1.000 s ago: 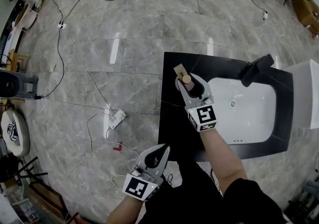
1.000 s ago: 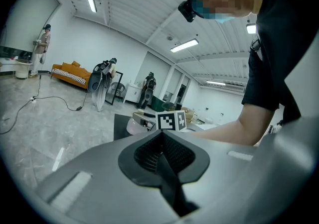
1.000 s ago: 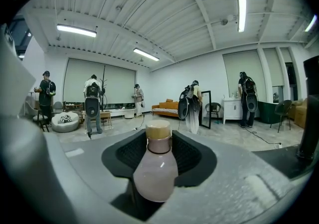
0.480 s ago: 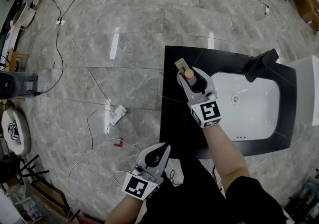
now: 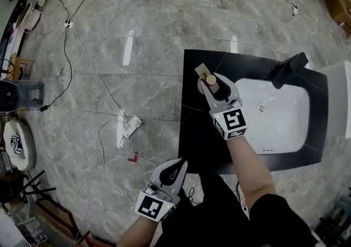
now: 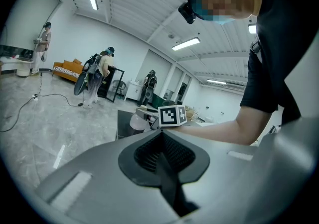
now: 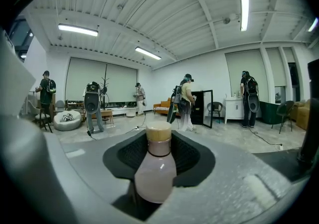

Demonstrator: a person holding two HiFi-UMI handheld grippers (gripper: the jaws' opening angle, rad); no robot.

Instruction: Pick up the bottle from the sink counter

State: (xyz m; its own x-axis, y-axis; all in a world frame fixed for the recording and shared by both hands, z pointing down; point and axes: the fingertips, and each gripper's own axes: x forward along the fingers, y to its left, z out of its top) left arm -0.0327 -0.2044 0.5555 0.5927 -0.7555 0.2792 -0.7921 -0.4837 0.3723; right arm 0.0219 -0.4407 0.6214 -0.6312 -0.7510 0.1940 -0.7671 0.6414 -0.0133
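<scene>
right gripper [image 5: 213, 83] closing round the bottle on the sink counter

a small, pale, round-bodied bottle [image 7: 155, 167] with a tan cap stands upright on the glossy black sink counter [image 5: 193, 142], near that counter's far left corner and left of the white basin [image 5: 281, 122] sunk into it. the right gripper reaches in nearly level over the counter with its grey jaws wide, one on each side of the bottle; they have just been closing in, and a thin dark gap shows beside the bottle's base. a small flat tan piece [image 5: 201, 69] lies on the counter just beyond the bottle. a black tap [image 5: 289, 69] rises at the counter's far edge. the left gripper [image 5: 176, 164] hangs off the counter's near left corner, above the grey marble floor [image 5: 109, 65], its jaws pressed together on nothing.
</scene>
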